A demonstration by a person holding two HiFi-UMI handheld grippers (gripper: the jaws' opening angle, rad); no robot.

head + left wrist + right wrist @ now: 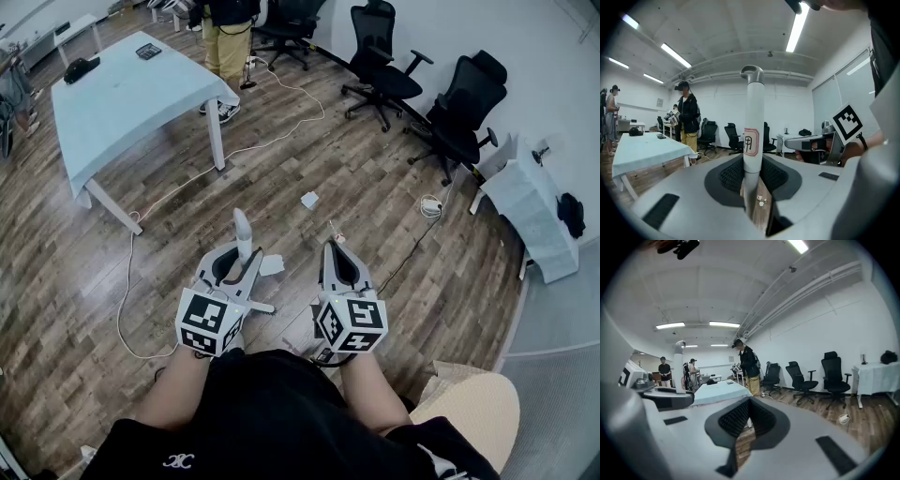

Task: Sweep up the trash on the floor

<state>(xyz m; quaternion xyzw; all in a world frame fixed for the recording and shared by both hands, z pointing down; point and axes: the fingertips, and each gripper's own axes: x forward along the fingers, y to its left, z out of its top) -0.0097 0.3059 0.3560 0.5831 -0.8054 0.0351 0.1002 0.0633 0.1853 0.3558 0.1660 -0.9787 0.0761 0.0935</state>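
My left gripper (pixel 241 253) is shut on the broom handle (pixel 242 229), a white and grey tube that stands upright. In the left gripper view the broom handle (pixel 752 136), with a red-framed label, fills the padded hollow of the left gripper (pixel 752 187). My right gripper (pixel 336 249) hangs beside it, shut, with nothing seen in its hollow (pixel 749 420). Trash lies on the wood floor: a white paper scrap (pixel 309 199) ahead, another scrap (pixel 272 265) next to the left gripper, and small bits (pixel 339 238) by the right gripper's tip. Small crumbs (pixel 761 202) show below the handle.
A table with a light blue cloth (pixel 131 89) stands at the far left, with a person in yellow trousers (pixel 225 42) behind it. Black office chairs (pixel 384 70) line the right wall. A white cable (pixel 131 281) runs over the floor. A covered table (pixel 534 202) is at the right.
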